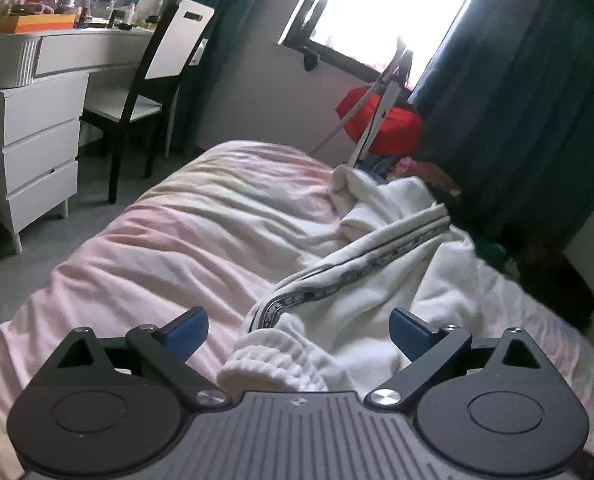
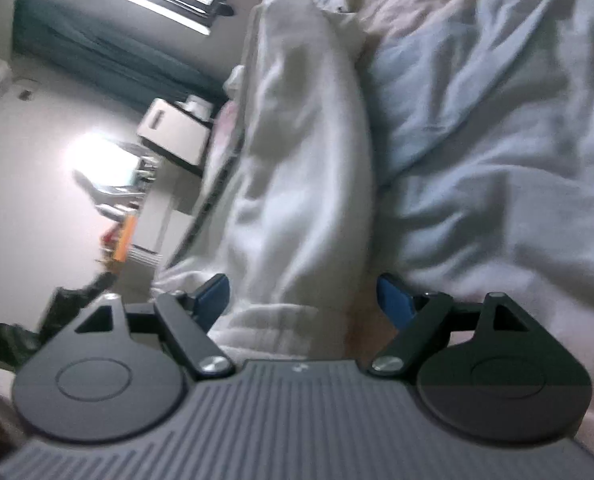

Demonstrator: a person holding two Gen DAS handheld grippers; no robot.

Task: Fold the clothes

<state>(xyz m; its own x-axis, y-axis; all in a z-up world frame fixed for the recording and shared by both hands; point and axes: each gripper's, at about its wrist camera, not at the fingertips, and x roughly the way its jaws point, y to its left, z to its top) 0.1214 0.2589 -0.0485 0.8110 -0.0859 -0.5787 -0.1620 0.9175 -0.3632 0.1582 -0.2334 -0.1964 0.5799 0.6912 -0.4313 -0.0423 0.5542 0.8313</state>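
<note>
Left wrist: rumpled white sweatpants [image 1: 377,264]

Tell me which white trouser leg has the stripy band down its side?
The trouser leg lying across the bed, ending in the ribbed cuff between the left tongs. The other white folds look plain.

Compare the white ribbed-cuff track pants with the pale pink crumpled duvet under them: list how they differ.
The white ribbed-cuff track pants are bunched in a heap; the pale pink crumpled duvet is spread across the bed.
The pants carry a dark patterned side stripe; the duvet shows none.
The pants end in a thick ribbed cuff; the duvet has only soft wrinkles.
Both are light, soft fabric. Each cuff end sits between an open gripper's fingers, left gripper and right gripper.
</note>
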